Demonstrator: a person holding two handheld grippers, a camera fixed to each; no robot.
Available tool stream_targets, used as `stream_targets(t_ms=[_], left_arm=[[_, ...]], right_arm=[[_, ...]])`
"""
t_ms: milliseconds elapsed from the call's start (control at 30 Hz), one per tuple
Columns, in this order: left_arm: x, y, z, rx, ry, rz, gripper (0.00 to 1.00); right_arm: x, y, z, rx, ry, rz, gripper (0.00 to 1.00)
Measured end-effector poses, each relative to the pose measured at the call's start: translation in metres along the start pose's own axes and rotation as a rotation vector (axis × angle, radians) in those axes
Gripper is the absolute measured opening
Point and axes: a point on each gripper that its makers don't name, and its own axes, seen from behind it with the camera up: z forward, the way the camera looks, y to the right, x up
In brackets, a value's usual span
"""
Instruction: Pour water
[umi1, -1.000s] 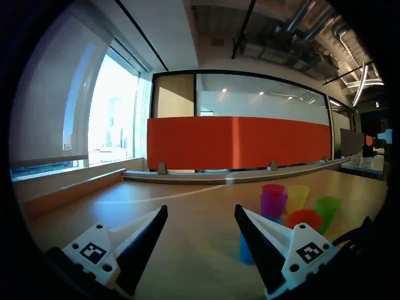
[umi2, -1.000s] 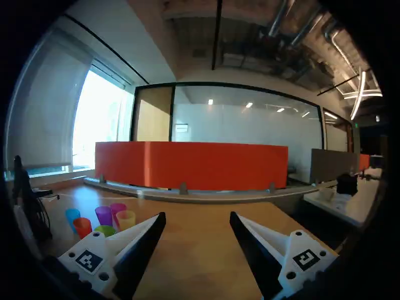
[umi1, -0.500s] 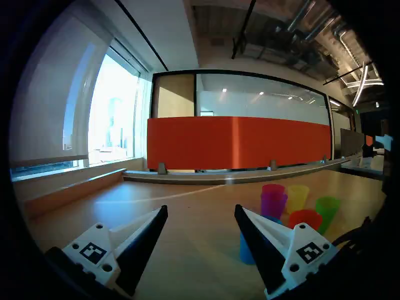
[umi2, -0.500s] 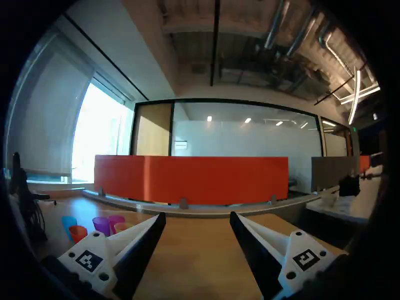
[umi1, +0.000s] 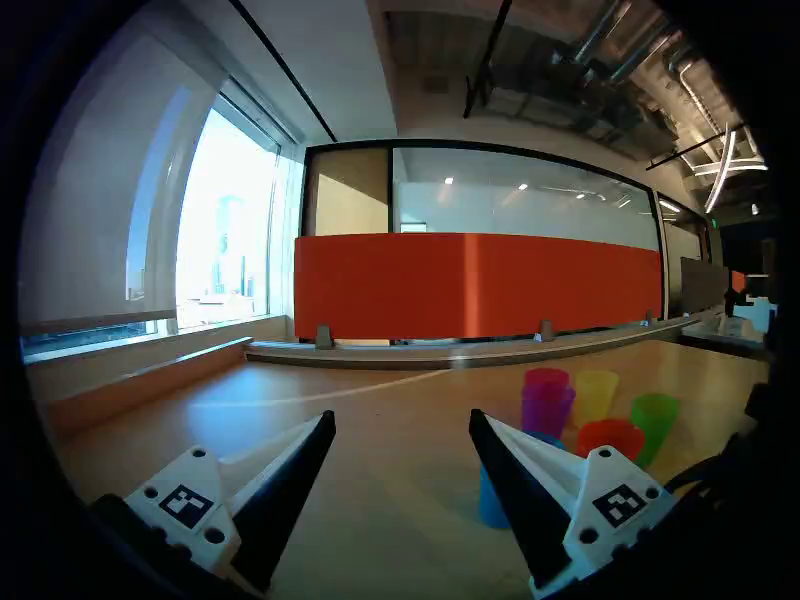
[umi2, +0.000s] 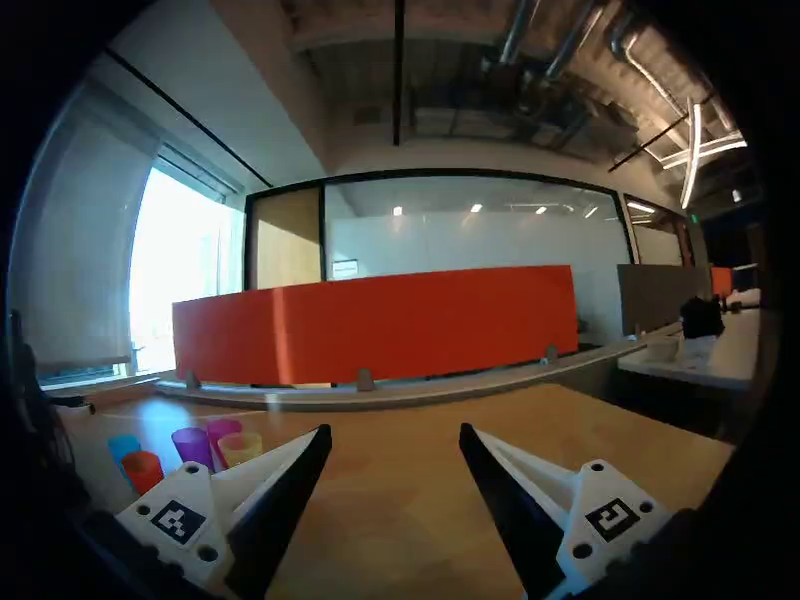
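Note:
Several coloured plastic cups stand in a cluster on a wooden table (umi1: 390, 420). In the left gripper view they sit to the right: a purple cup (umi1: 546, 407), a yellow cup (umi1: 594, 395), a green cup (umi1: 655, 420), a red cup (umi1: 610, 438) and a blue cup (umi1: 491, 500) partly hidden behind the right finger. My left gripper (umi1: 400, 440) is open and holds nothing. In the right gripper view the cups lie at the far left: a blue cup (umi2: 124, 449), a red cup (umi2: 143, 470), a purple cup (umi2: 191, 447) and a yellow cup (umi2: 240, 448). My right gripper (umi2: 392, 450) is open and holds nothing.
An orange divider panel (umi1: 470, 285) runs along the table's far edge. A bright window (umi1: 225, 240) is on the left with a wooden ledge below it. Another desk (umi2: 720, 350) with a dark object stands at the right.
The right gripper's view has tilted and turned: the orange panel now slants and the cups sit a little farther right than half a second ago. The left gripper has stayed still.

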Motion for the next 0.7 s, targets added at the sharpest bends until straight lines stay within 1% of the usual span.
stream_targets(t_ms=[200, 400, 700], left_arm=[[0.0, 0.0, 0.0, 0.0, 0.0, 0.0, 1.0], [0.0, 0.0, 0.0, 0.0, 0.0, 0.0, 1.0], [0.0, 0.0, 0.0, 0.0, 0.0, 0.0, 1.0]], right_arm=[[-0.011, -0.005, 0.009, -0.006, 0.006, -0.005, 0.99], [-0.015, -0.011, 0.012, 0.01, 0.008, -0.015, 0.99], [-0.025, -0.007, 0.013, 0.006, 0.008, -0.06, 0.99]])
